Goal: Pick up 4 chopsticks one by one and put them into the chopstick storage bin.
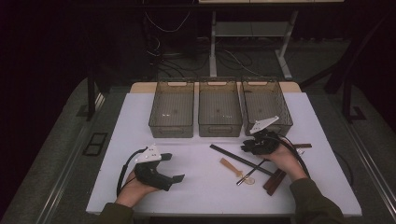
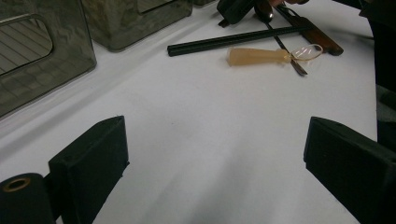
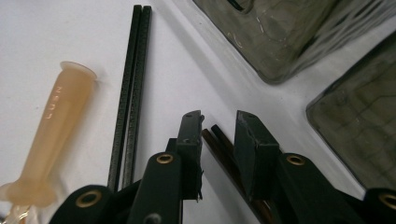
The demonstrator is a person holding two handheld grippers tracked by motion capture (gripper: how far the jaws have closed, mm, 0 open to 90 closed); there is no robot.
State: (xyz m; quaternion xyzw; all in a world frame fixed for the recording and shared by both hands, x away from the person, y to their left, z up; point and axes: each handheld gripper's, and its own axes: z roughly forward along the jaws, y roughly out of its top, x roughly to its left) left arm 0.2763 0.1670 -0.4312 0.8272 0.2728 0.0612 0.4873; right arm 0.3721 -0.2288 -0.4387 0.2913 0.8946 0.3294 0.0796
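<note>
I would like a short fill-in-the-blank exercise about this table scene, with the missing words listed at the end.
1. At the far side of the white table stand ___ translucent grey plastic bins in a row.
2. The left gripper has its jaws wide ___ over bare table.
3. The translucent amber plastic handle lies beside a pair of ___ chopsticks.
4. Between the jaws of the right gripper lie thin dark ___ sticks.

Missing words: three; open; black; brown

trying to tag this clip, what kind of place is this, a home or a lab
Most likely a lab or recording workspace, not a home. A white table stands in a dark room, with three identical clear bins lined up in a row, loose cables on the floor behind, and a person working utensils with handheld grippers.
</note>
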